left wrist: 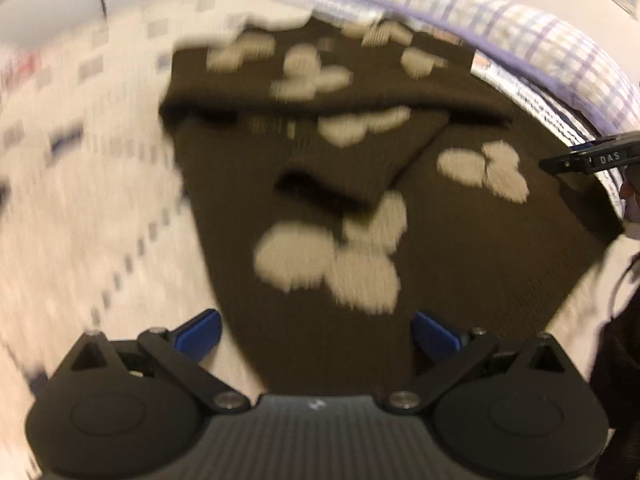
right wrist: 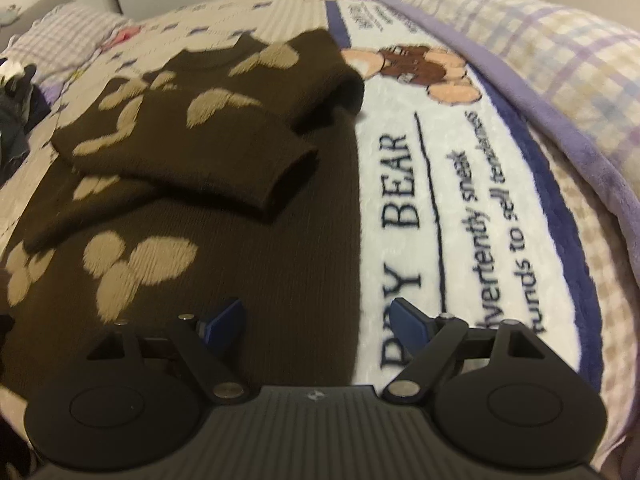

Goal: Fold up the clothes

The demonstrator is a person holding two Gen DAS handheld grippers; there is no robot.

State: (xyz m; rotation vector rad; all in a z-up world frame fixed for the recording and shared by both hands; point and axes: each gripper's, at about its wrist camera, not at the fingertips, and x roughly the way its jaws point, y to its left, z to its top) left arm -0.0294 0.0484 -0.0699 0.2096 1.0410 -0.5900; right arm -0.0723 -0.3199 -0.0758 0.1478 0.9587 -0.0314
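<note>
A dark brown knit sweater with beige flower patches lies flat on the bed. Its sleeves are folded across the chest, and one cuff points right. The left wrist view is blurred. In it my left gripper stands open just above the sweater's near hem, with nothing between its blue fingertips. My right gripper is open too. It hangs over the sweater at its right edge, one fingertip over the knit and the other over the blanket.
A white blanket with a bear picture and "BEAR" lettering lies right of the sweater. A purple plaid quilt is bunched beyond it. Dark clothes are piled at far left by a plaid pillow. A black part marked "DAS" juts in.
</note>
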